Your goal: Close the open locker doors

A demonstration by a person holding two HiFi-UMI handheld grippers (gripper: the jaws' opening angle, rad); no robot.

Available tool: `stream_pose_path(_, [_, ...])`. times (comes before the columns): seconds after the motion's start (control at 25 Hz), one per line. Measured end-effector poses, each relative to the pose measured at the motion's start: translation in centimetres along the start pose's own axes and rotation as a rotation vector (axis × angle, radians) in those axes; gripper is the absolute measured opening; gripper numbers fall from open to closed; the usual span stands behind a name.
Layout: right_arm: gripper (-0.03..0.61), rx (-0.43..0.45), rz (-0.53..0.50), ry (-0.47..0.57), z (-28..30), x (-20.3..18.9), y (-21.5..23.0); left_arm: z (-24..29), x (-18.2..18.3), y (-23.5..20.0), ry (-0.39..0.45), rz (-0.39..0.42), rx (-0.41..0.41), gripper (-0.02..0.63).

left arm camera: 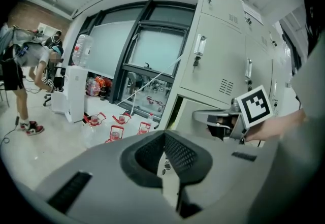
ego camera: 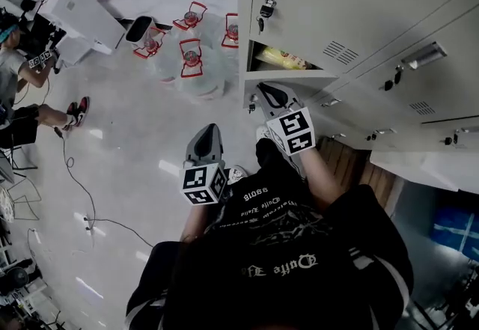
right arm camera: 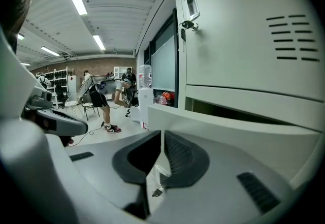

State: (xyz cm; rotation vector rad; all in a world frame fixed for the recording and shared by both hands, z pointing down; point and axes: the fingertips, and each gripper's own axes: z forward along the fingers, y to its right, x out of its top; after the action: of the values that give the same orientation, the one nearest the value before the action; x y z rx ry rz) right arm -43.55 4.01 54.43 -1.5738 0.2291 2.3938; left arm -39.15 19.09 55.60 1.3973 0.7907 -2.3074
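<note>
Locker door point(right arm camera: 244, 122): ajar, in the grey locker bank point(ego camera: 352, 7) at right, with a dark gap along its top. A key point(right arm camera: 156, 192) hangs at its free left edge and a yellow item point(ego camera: 283, 59) lies inside. Right gripper point(right arm camera: 161, 135): jaws narrow, almost together, nothing gripped, tips close before the door's face near that edge; contact not discernible. Left gripper point(left arm camera: 163, 135): jaws likewise nearly together, empty, left of the lockers. Water bottles point(ego camera: 191, 59): on the floor, far left.
</note>
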Motion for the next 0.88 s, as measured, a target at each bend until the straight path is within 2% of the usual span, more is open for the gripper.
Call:
stream_pose_path(0.32, [0.021,-0.040,0.036,-0.023,2.1,-0.3,4.6,3.9,1.2,0.0,0.006,-0.010,0.029,0.008])
stream_pose_path(0.68, [0.021,-0.083,0.050,-0.018,3.2,0.1,7.5,6.1,2.0,-0.2,0.008,-0.008,0.044,0.008])
stream_pose_path(0.88, [0.017,-0.096,0.118,-0.001,3.4,0.4,8.1,6.4,2.0,-0.2,0.005,-0.003,0.034,0.008])
